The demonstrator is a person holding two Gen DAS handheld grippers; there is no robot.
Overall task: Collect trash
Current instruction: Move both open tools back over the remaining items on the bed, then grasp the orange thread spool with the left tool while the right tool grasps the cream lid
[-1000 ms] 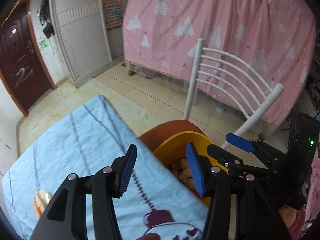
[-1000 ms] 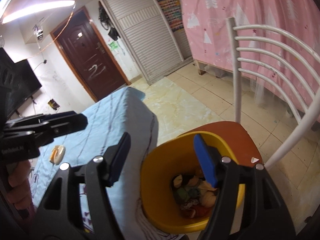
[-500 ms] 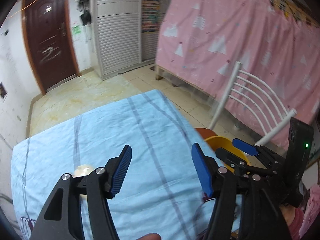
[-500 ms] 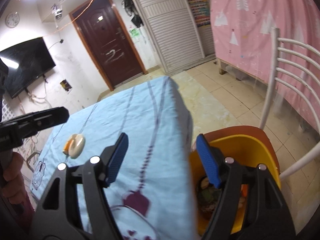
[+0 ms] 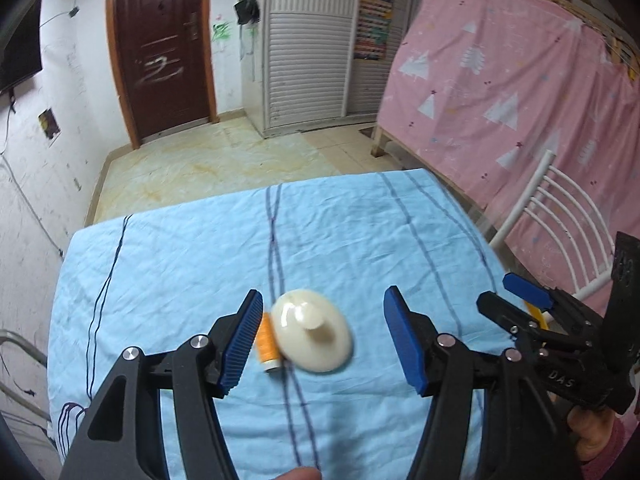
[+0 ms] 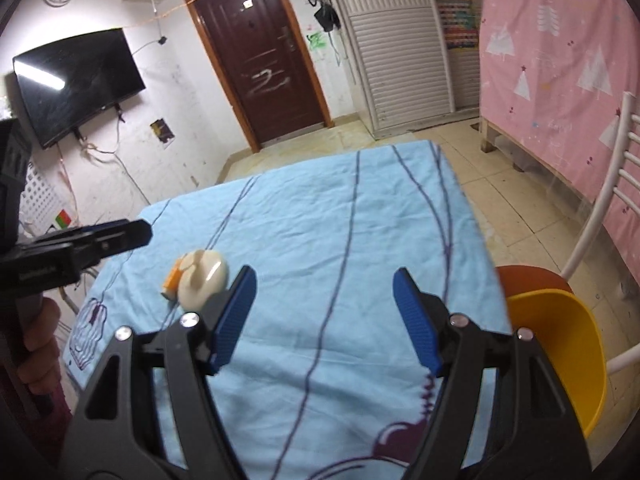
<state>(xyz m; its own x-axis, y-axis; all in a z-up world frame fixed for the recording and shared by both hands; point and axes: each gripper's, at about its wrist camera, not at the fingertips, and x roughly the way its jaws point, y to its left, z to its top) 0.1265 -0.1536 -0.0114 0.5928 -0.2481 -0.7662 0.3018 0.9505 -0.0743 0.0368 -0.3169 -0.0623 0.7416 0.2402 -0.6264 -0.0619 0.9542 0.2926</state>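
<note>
In the left wrist view, the blue cloth [image 5: 360,248] fills the middle of the frame, its far edge running across the centre with bare tiled floor [image 5: 224,160] beyond it up to the dark door [image 5: 160,48] at upper left; its right edge drops off toward the white chair [image 5: 560,216] and the pink curtain [image 5: 520,80] at right. The cloth is soft, wrinkled cotton with thin dark stripes. The left gripper [image 5: 324,340] stands wide, ribbed blue pads apart and nothing pressed between them. Framed between the pads, apart from both, lies a smooth cream dome-shaped lid [image 5: 316,336] with a small knob, touching an orange spool [image 5: 266,340] on its left, which sits just beside the left pad. The right gripper [image 5: 520,300] shows at the right edge, its jaw state unclear here. In the right wrist view, the cloth's right edge falls in the right half of the frame, and just past it sits the glossy yellow bin [image 6: 560,352] on a brown seat [image 6: 528,276] at lower right. The right gripper [image 6: 324,320] is wide and empty over bare cloth. The lid [image 6: 202,280] and spool [image 6: 172,278] lie at left centre, just outside the left pad, with the left gripper [image 6: 132,232] poking in from the left edge.
</note>
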